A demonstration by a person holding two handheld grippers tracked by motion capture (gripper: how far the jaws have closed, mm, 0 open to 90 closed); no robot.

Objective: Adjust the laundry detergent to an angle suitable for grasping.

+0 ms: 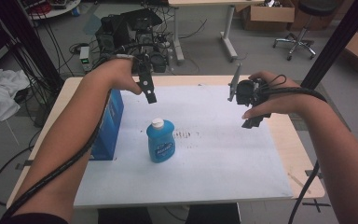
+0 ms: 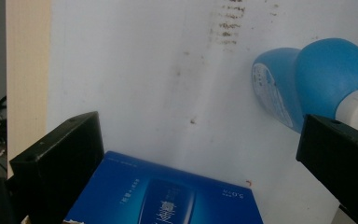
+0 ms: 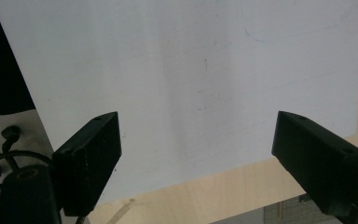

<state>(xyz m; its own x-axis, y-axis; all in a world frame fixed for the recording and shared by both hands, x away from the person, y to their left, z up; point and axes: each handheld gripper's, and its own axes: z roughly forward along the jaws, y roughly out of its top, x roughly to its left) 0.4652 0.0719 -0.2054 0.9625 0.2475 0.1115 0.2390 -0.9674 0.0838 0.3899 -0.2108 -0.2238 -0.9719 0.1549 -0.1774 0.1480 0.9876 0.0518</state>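
A blue bottle [image 1: 161, 140] with a white cap stands upright on the white board [image 1: 223, 163], left of its middle. A dark blue box [image 1: 110, 122] stands at the board's left edge. My left gripper [image 1: 148, 89] hovers above the board's far left, behind the bottle and touching nothing. In the left gripper view it [image 2: 200, 140] is open, with the box [image 2: 168, 198] below its jaws and the bottle [image 2: 303, 79] to the right. My right gripper [image 1: 250, 105] is held over the board's far right. In its own view it [image 3: 196, 135] stands open over bare board [image 3: 191, 70].
Brown smudges [image 1: 182, 135] mark the board just right of the bottle. The wooden table [image 1: 303, 154] shows as a narrow rim around the board. Behind the table are cables and equipment [image 1: 130, 32], a stool [image 1: 303, 28] and cardboard boxes [image 1: 268, 14].
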